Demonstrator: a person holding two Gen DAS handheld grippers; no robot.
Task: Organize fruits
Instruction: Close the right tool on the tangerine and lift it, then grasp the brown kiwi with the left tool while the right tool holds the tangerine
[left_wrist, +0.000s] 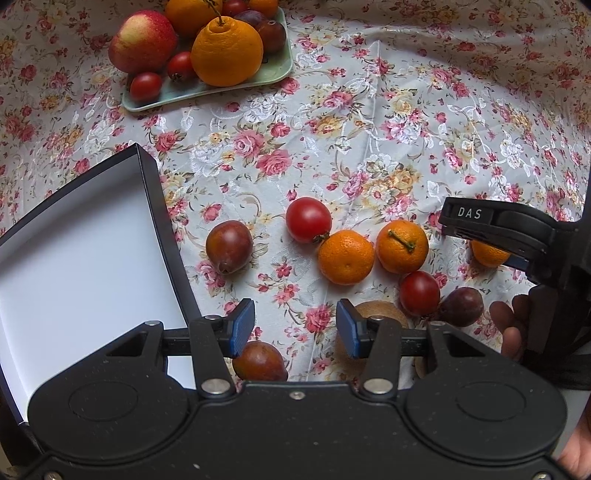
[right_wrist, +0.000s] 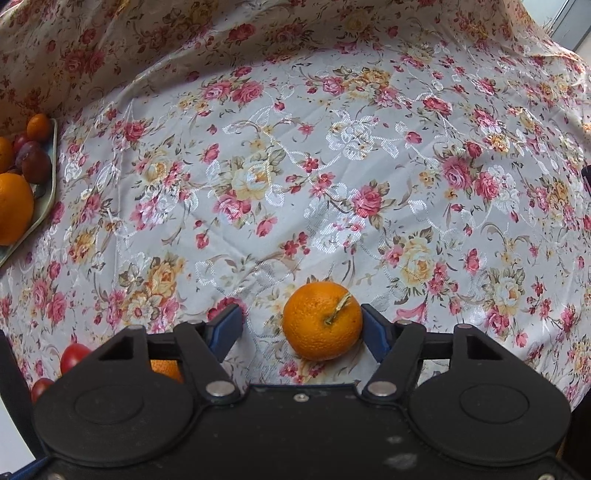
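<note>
Your right tongs are spread wide around a mandarin that sits on the floral table; the fruit is up against the right-hand blue pad, with a clear gap to the left one, so nothing is clamped yet. Your left tongs are also apart and gripping nothing, hanging over the cloth just right of the open dark box, whose white inside has no fruit in it. Taking that box as the landmark: a dark red plum lies just to its right, then a tomato touching one of two mandarins that sit side by side, and another tomato next to a second plum further right. A third plum peeks out under the left pad and a brownish fruit hides behind the right one. Well beyond the box, the green tray holds a big orange, an apple and small tomatoes.
</note>
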